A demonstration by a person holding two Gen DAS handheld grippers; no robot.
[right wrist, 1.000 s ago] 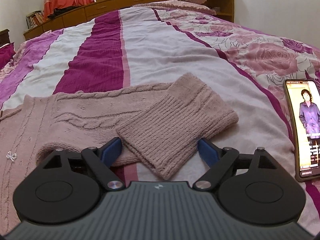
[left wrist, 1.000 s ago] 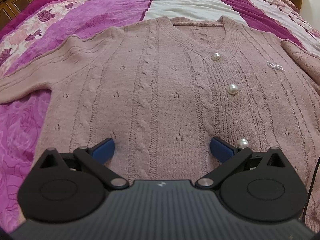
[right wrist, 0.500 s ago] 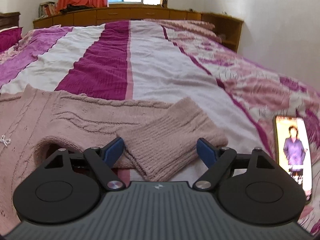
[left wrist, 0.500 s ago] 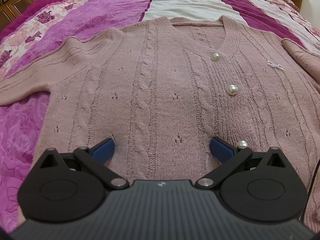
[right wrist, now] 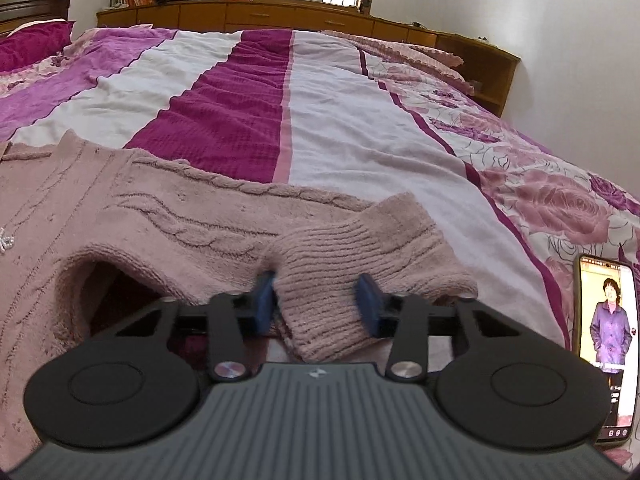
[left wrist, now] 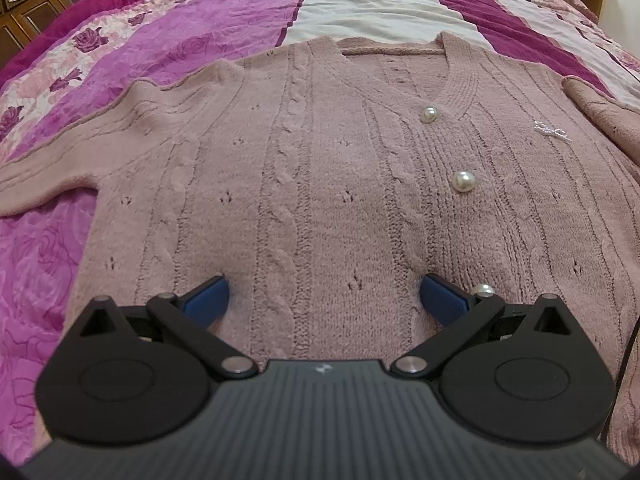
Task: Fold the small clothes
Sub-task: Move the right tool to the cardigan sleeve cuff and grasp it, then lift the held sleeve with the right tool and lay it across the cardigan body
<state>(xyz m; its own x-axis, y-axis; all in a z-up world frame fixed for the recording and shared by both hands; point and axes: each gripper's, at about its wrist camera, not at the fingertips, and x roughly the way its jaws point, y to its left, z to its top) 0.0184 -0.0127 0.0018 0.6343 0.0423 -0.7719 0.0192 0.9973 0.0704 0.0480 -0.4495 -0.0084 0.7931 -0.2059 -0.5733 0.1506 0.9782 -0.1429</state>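
Observation:
A dusty-pink cable-knit cardigan (left wrist: 320, 184) with pearl buttons (left wrist: 464, 181) lies flat, front up, on the bed. My left gripper (left wrist: 324, 298) is open, its blue pads resting on the lower front of the cardigan. In the right wrist view the cardigan's right sleeve (right wrist: 192, 216) is bent back, and its ribbed cuff (right wrist: 340, 280) sits between the blue pads of my right gripper (right wrist: 316, 304). The jaws have narrowed onto the cuff and pinch it; the cuff bunches between them.
The bed cover (right wrist: 248, 112) is striped in magenta, white and floral pink. A phone (right wrist: 608, 344) with a lit screen lies on the bed at the right. A wooden headboard shelf (right wrist: 304, 16) and a window stand at the far end.
My right gripper tilted lower and closed from wide open onto the sleeve cuff. My left gripper stayed open and almost still on the cardigan front.

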